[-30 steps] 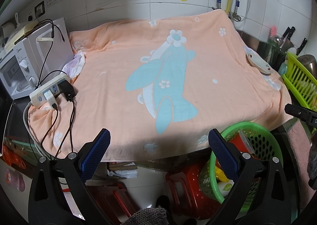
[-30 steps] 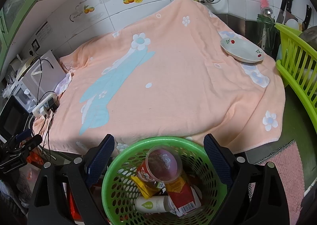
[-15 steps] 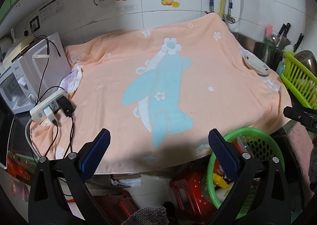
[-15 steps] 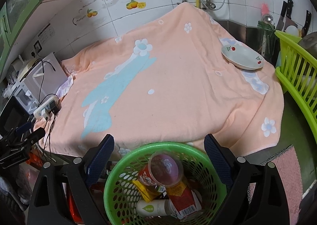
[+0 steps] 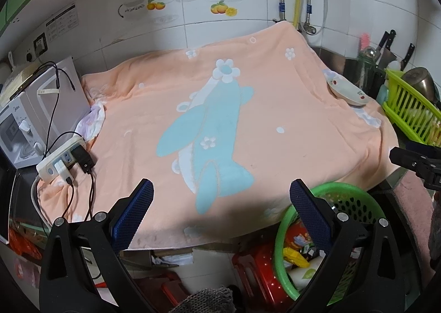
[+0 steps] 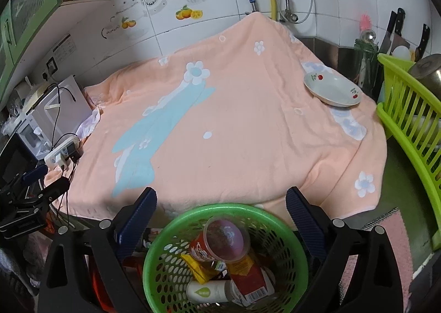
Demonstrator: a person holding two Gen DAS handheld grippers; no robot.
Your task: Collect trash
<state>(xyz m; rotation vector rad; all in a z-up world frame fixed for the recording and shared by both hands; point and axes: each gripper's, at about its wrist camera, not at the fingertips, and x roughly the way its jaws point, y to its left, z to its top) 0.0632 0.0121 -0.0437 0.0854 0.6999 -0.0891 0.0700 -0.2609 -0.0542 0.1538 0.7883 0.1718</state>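
Looking along the left tool (image 5: 220, 200), its blue pads stand wide apart and hold nothing, hovering off the near edge of the surface under the peach towel (image 5: 275, 109). No trash shows on that cloth; only a power strip (image 5: 59, 160) at the left edge and a white dish (image 5: 347, 90) at the far right. The green basket (image 5: 278, 233) sits low at right, below the edge.

From the right wrist, the right tool (image 6: 221, 204) is likewise spread and empty, straight above the basket, where a clear-lidded cup (image 6: 224, 241), a yellow wrapper (image 6: 197, 267), a red carton (image 6: 249, 278) and a white bottle (image 6: 208, 291) lie. The job looks nearly done: best scan the towel's folds and edges before stopping, and keep clear of the cables
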